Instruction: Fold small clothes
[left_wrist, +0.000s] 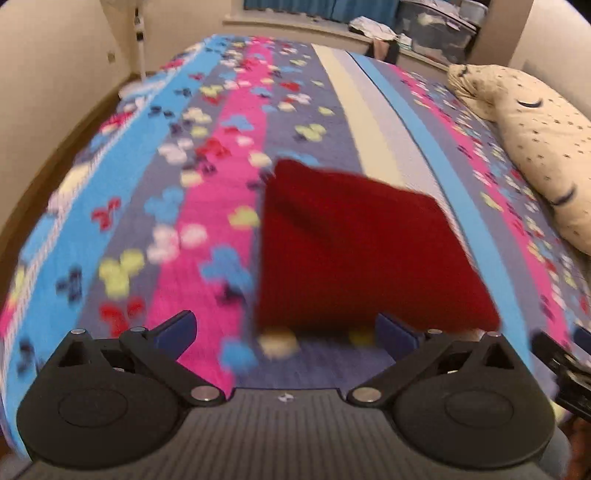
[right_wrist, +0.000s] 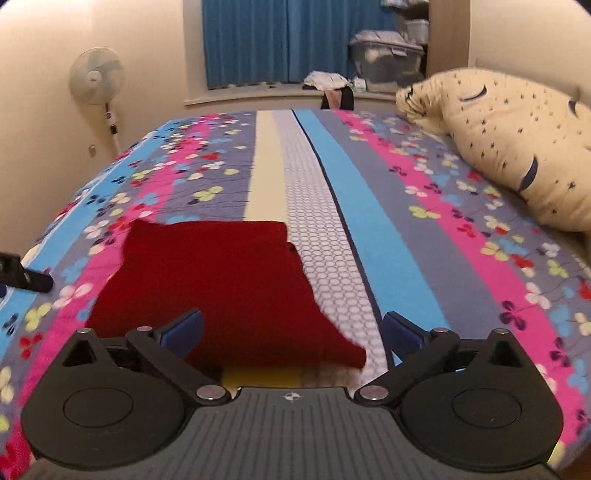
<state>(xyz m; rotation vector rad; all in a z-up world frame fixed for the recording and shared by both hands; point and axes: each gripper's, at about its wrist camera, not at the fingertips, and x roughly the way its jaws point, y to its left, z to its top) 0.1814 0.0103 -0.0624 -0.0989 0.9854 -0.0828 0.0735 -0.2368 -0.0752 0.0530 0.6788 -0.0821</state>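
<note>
A dark red garment (left_wrist: 354, 251), folded into a rough rectangle, lies flat on the striped, flower-patterned bedspread (left_wrist: 207, 206). In the right wrist view the garment (right_wrist: 221, 291) sits just ahead, left of centre. My left gripper (left_wrist: 286, 328) is open and empty, with the garment's near edge between and just beyond its blue pads (left_wrist: 177, 328). My right gripper (right_wrist: 293, 330) is open and empty, above the garment's near right corner. The left wrist view is motion-blurred. Each gripper shows at the edge of the other's view.
A cream seal-shaped pillow (right_wrist: 509, 147) lies along the bed's right side. A standing fan (right_wrist: 98, 79) is by the left wall. Blue curtains (right_wrist: 273, 40), a window ledge with clothes (right_wrist: 325, 79) and plastic storage bins (right_wrist: 388, 55) are beyond the bed's far end.
</note>
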